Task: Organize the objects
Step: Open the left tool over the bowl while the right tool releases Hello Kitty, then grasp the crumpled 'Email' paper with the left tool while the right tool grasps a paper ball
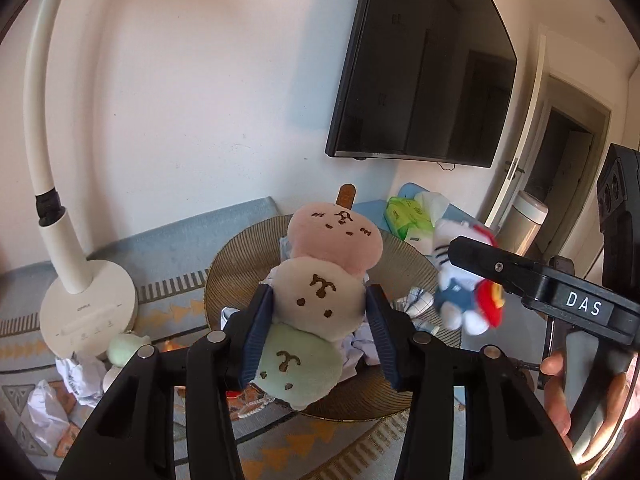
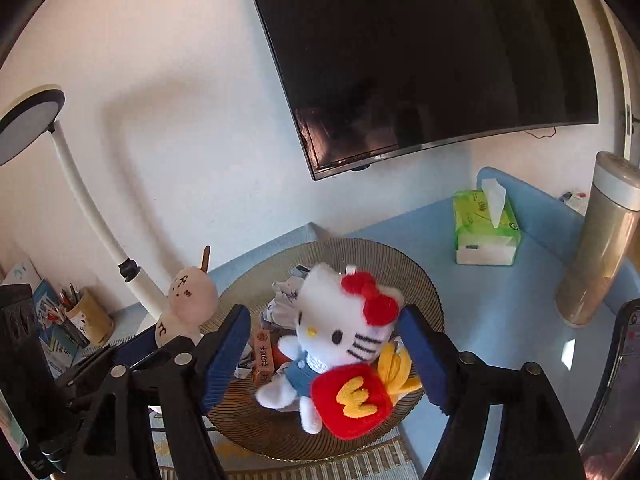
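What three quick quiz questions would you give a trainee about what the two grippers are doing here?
1. True or false: the left gripper is clamped on the three-ball plush skewer.
2. Which ball of that skewer sits between the left gripper's jaws? A: pink. B: cream. C: green.
3. Fill in: the cat plush between the right gripper's wide-open jaws, above the round plate, wears a ___ bow.

Key: 1 true; 2 B; 3 red.
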Action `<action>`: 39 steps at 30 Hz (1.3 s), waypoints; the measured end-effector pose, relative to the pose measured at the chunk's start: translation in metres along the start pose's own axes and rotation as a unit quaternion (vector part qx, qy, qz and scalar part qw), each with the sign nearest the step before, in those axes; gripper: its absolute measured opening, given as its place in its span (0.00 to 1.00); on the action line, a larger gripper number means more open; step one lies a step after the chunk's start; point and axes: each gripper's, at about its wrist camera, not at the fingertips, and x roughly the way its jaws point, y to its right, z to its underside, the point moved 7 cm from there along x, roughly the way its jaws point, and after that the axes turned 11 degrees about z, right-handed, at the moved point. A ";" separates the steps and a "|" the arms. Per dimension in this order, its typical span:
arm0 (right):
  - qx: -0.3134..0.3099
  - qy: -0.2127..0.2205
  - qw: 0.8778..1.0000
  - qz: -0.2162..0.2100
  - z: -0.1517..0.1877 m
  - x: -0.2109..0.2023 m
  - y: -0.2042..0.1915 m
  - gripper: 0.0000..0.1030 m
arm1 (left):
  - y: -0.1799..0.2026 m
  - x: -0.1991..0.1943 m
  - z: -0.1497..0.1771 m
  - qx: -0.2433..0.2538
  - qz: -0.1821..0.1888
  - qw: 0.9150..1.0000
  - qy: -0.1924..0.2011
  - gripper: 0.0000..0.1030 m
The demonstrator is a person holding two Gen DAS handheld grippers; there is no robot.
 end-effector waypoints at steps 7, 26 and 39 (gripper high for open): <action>-0.003 0.000 0.999 -0.034 0.019 -0.014 -0.004 0.77 | -0.030 -0.055 0.012 -0.031 -0.022 0.999 0.028 0.78; -0.178 -0.082 0.975 -0.109 0.186 0.013 -0.176 0.89 | -0.195 -0.215 0.166 -0.177 -0.224 0.958 0.034 0.78; -0.228 -0.081 0.968 -0.070 0.196 0.022 -0.183 0.89 | -0.185 -0.197 0.173 -0.136 -0.249 0.959 -0.010 0.83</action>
